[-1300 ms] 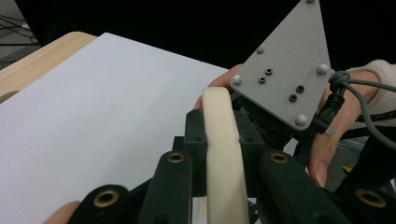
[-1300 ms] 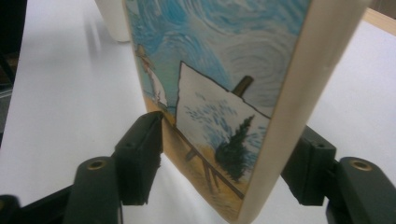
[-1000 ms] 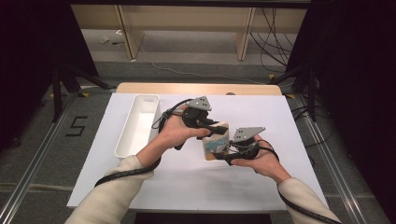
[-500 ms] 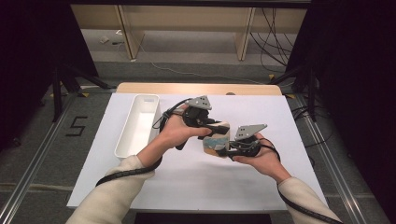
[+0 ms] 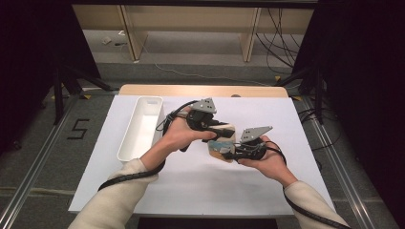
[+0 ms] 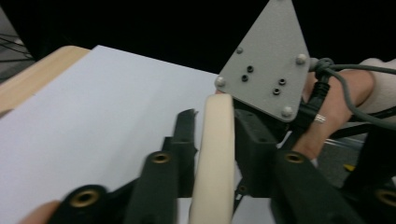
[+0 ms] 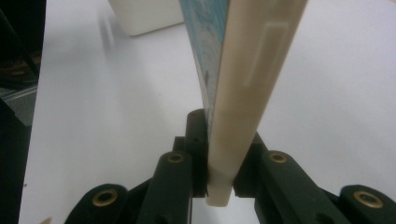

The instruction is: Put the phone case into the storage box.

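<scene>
A flat cream slab with a blue patterned face (image 5: pixel 220 144) is held edge-up above the white table between both hands. My right gripper (image 5: pixel 230 153) is shut on its lower edge; its jaws have just been closing, and both pads press the slab (image 7: pixel 243 70) in the right gripper view (image 7: pixel 224 133). My left gripper (image 5: pixel 223 130) reaches in from the left. Its jaws have just been opening and stand slightly off the slab's cream edge (image 6: pixel 214 140), which still lies between them (image 6: pixel 217 116). Behind it are the right gripper's grey plate (image 6: pixel 266 60) and the hand (image 6: pixel 336 102).
A long white tray (image 5: pixel 141 126) lies at the table's left, also seen past the slab as the tray (image 7: pixel 144 14). White sheet (image 5: pixel 191 191) covers the table, with a wooden strip (image 5: pixel 200 90) along the far edge. Dark stands and cables surround it.
The right gripper's jaws have closed onto the slab. The left gripper's jaws have eased apart around it. Both hands have stayed where they were.
</scene>
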A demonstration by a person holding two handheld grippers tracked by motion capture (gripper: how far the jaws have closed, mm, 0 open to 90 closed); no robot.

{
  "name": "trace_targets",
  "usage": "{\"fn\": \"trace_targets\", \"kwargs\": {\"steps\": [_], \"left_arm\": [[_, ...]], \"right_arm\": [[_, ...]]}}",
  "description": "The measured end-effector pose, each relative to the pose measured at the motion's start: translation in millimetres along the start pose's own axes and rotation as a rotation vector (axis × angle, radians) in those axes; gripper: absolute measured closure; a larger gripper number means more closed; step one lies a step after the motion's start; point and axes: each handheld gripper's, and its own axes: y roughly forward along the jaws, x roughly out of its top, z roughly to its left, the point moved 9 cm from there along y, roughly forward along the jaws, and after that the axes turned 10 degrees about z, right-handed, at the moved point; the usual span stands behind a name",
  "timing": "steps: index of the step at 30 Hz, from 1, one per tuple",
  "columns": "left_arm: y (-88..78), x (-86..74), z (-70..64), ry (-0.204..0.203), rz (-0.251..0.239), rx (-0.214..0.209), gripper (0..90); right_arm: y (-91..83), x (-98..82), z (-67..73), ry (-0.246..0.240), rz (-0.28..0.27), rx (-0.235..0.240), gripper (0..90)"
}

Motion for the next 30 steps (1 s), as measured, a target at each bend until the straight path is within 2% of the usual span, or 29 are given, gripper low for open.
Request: {"fn": "trace_targets", "kwargs": {"steps": [1, 3, 4, 7, 9, 14, 18, 23, 30], "left_arm": [[-0.4, 1.9, 1.1, 0.011, -0.015, 0.018, 55.9], [-3.5, 4.6, 6.8, 0.027, -0.016, 0.114, 36.8], [-4.9, 5.6, 6.4, 0.031, -0.021, 0.122, 31.0], [-10.5, 9.5, 5.6, 0.025, -0.054, 0.152, 21.7], [-12.9, 9.1, 6.1, -0.003, -0.079, 0.175, 16.2], [-19.4, -1.6, 12.9, -0.088, -0.125, 0.225, 9.8], [-21.3, -17.2, 19.5, -0.157, -0.137, 0.267, 4.6], [-17.4, -28.5, 22.1, -0.191, -0.127, 0.313, 0.0], [-10.4, -26.2, 20.9, -0.204, -0.136, 0.328, 0.0]], "right_arm": [[0.5, -0.3, -0.3, 0.002, 0.003, -0.004, 80.3], [1.8, -0.9, -0.9, 0.010, 0.012, -0.010, 80.5], [2.4, -1.1, -2.5, 0.028, 0.007, -0.012, 80.5], [2.8, -2.8, -7.0, 0.055, 0.012, -0.030, 80.5], [1.7, -2.6, -9.1, 0.071, 0.005, -0.042, 80.5], [-0.3, -0.1, -12.1, 0.113, -0.009, -0.081, 80.5], [1.0, 1.4, -13.8, 0.142, -0.009, -0.112, 80.5], [2.1, 4.7, -15.8, 0.170, -0.019, -0.143, 80.4], [5.5, 7.6, -14.7, 0.188, -0.018, -0.157, 80.4]]}}
